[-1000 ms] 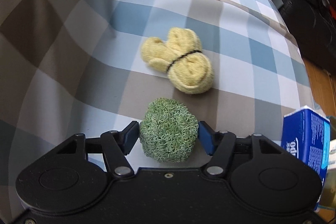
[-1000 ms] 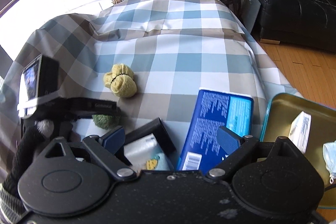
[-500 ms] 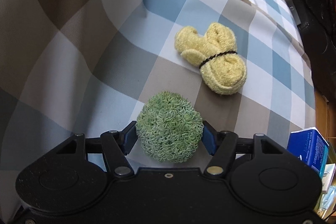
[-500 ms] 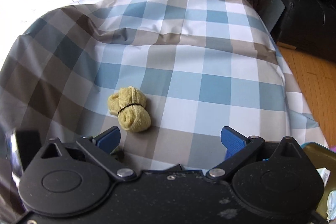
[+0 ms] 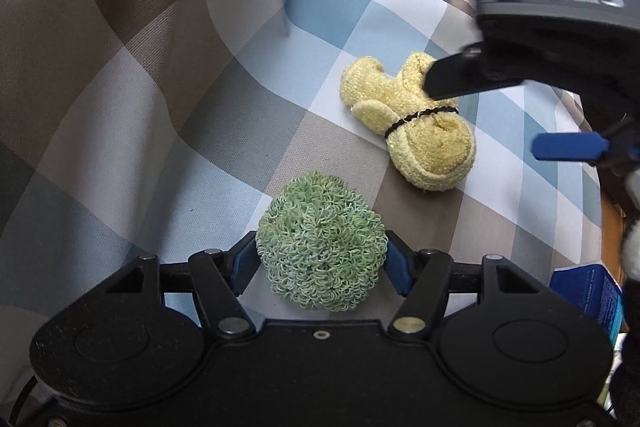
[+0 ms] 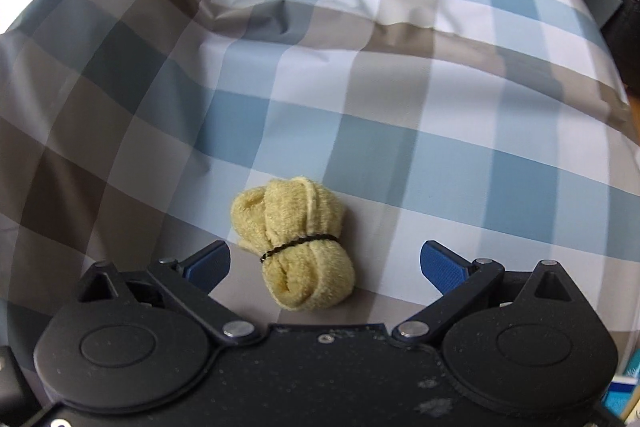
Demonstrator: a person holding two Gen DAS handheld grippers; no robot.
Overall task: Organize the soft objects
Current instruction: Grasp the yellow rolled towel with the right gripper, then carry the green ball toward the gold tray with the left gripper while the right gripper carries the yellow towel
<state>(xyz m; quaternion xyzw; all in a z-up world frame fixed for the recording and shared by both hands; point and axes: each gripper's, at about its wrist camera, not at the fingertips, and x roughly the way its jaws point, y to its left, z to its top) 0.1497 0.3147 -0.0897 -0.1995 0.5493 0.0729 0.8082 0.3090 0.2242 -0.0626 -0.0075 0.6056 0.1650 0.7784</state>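
My left gripper (image 5: 322, 261) is shut on a green curly scrubber ball (image 5: 320, 241), with a blue pad pressed on each side of it, just above the checked cloth. A yellow rolled towel tied with a black band (image 5: 416, 125) lies on the cloth beyond it. In the right wrist view the towel (image 6: 298, 245) sits between the open jaws of my right gripper (image 6: 325, 259), nearer the left pad, untouched. The right gripper also shows in the left wrist view (image 5: 516, 107), above and right of the towel.
A blue-grey-brown checked cloth (image 6: 400, 115) covers the soft surface, with folds at the back. A blue tissue pack (image 5: 588, 291) lies at the right edge near the cloth's drop-off. Dark furniture stands beyond the far right edge.
My right gripper has moved forward and left over the cloth and now straddles the yellow towel. My left gripper closed on the green ball and turned left with it.
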